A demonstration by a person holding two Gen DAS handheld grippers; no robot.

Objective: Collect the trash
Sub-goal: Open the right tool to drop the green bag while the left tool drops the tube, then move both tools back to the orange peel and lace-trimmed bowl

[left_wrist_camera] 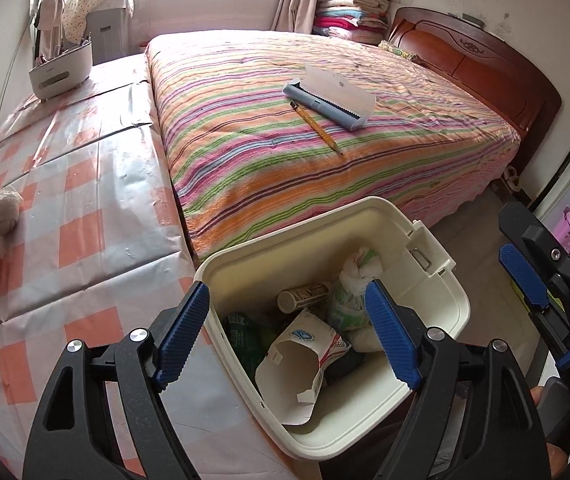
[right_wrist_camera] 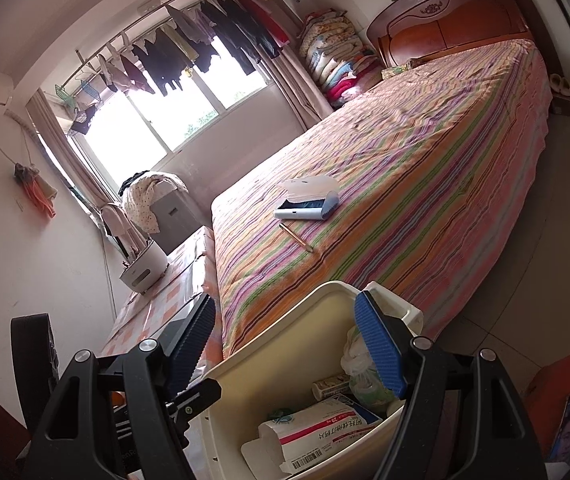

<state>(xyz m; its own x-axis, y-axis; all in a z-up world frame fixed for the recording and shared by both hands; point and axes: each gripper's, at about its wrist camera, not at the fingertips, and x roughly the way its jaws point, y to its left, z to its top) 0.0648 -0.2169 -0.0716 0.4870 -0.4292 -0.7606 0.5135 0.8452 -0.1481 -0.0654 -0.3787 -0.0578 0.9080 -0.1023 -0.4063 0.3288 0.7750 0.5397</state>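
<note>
Left gripper [left_wrist_camera: 289, 336] gapes wide, empty, over the cream plastic bin [left_wrist_camera: 437, 408] — torn white paper carton [left_wrist_camera: 305, 364] inside; right gripper [right_wrist_camera: 285, 352] wide too.

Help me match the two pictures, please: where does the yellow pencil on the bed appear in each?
Left wrist view: pencil upper centre, just below-left of the open pencil case.
Right wrist view: pencil at centre, below the case.
Shared landmark: the white bin at bottom.

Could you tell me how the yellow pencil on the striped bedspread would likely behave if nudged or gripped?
The pencil looks slim and stiff, so probably light. Its narrow shaft may roll when nudged, though the soft bedspread would likely slow it. Lying flat, it may sink slightly, leaving little to pinch.
</note>
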